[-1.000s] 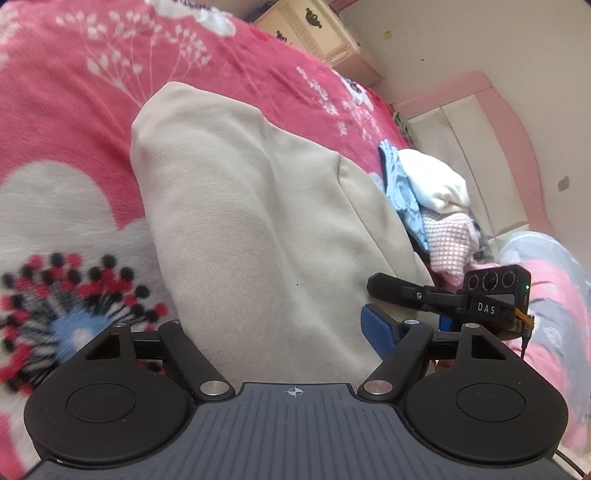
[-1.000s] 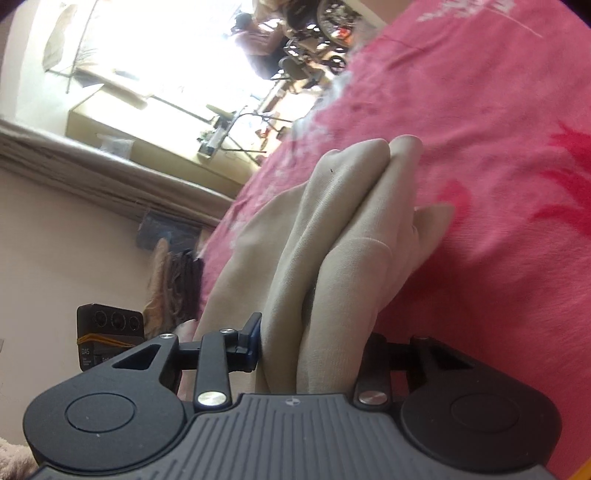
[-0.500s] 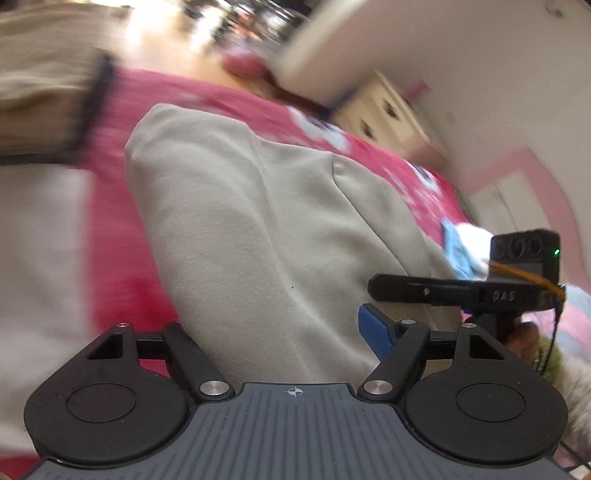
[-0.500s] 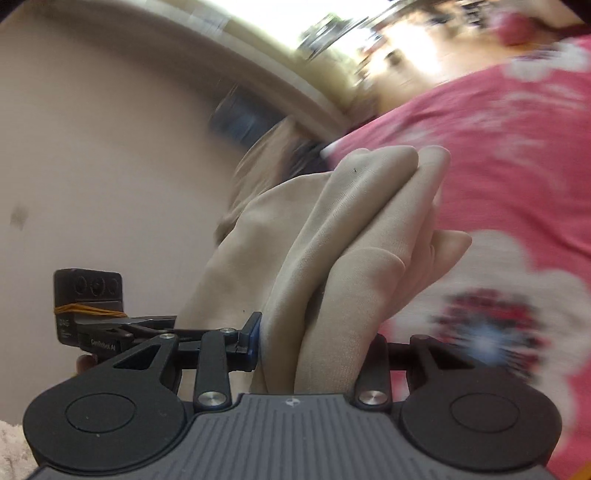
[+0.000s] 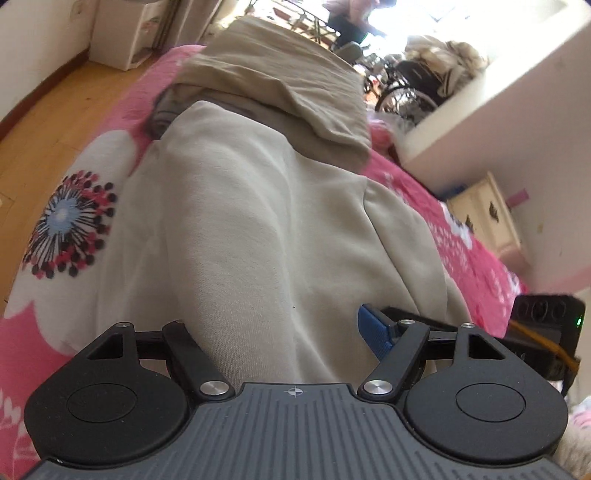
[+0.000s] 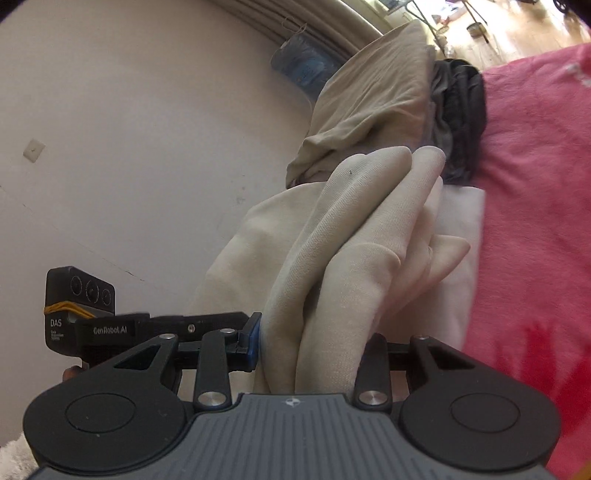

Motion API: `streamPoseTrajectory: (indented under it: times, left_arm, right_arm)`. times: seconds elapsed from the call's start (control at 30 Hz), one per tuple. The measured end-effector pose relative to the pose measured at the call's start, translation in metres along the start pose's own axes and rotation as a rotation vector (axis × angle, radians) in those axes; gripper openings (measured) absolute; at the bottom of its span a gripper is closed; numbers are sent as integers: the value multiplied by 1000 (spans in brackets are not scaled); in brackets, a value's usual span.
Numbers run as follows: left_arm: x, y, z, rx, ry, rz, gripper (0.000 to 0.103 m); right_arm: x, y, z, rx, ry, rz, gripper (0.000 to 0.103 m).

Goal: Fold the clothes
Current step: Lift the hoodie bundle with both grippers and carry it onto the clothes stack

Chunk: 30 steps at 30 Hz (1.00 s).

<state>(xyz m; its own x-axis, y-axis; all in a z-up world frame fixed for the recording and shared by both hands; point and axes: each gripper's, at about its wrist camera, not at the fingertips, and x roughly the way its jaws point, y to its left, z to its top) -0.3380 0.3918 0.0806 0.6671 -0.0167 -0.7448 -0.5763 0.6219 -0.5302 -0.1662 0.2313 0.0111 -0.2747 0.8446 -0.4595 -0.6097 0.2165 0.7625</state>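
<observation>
A folded cream garment hangs between both grippers above the pink flowered bed cover. My left gripper is shut on one wide end of it; only the blue pad shows, and cloth hides the other finger. My right gripper is shut on the bunched other end of the cream garment. Just ahead lies a stack: a khaki folded garment on top of a dark grey one. The right wrist view shows the same khaki garment and grey garment.
The stack sits near the bed's edge, with wooden floor and a white drawer unit beyond. A cream nightstand and a white ledge stand to the right. A plain wall fills the left of the right wrist view.
Both grippers have swung across the bed with the cream garment still held. The headboard and loose clothes pile have left the view, and the khaki and grey stack has come close.
</observation>
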Motion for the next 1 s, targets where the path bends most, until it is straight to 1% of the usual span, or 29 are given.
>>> streamPoseTrajectory:
  times: [0.07,0.13,0.2,0.23,0.3,0.37,0.43,0.5,0.63,0.7,0.77,0.83,0.87,0.93,0.97,1.0]
  left_arm:
    - [1,13,4,-4,-9,-23,73]
    - [11,23,4,19,-17,-32,72]
    - [23,35,0,22,-14,-22,72]
    - [31,44,-3,4,-9,-6,72]
    - [34,61,-8,-42,-9,3,72]
    - [31,66,-8,-71,-34,-41,70]
    - [29,65,-7,-72,-50,-65,70]
    - [29,59,-5,-56,-52,-63,70]
    - [23,49,-1,-24,-68,-76,70]
    - [24,51,1,-44,-78,-74,70]
    - [30,62,-1,-89,-63,-49,71]
    - [37,70,-2,-101,-57,-17,73]
    - [37,72,-3,-111,-57,-19,73]
    - [31,71,-2,-121,-70,-19,74]
    - [24,70,-1,-105,-92,0,74]
    - [16,69,-1,-88,-121,20,74]
  right_arm:
    - [11,2,0,-18,-8,-4,39]
    - [17,-1,-6,-42,-26,-17,39]
    - [23,-5,-13,-67,-45,-31,38]
    - [29,-14,-19,-44,-44,-37,38]
    - [38,-26,-33,-16,-42,-56,38]
    - [43,-37,-43,4,-48,-62,38]
    - [42,-40,-43,19,-56,-48,38]
    - [40,-36,-41,2,-53,-56,38]
    - [33,-21,-34,-14,-86,-31,38]
    - [32,-17,-34,-36,-89,-23,38]
    - [38,-28,-35,-9,-69,-17,38]
    - [45,-42,-39,21,-44,-26,42]
    - [46,-52,-41,56,-33,-20,49]
    - [43,-69,-44,133,-18,11,51]
    - [39,-74,-44,173,-14,37,53]
    - [34,-77,-41,187,-2,46,57]
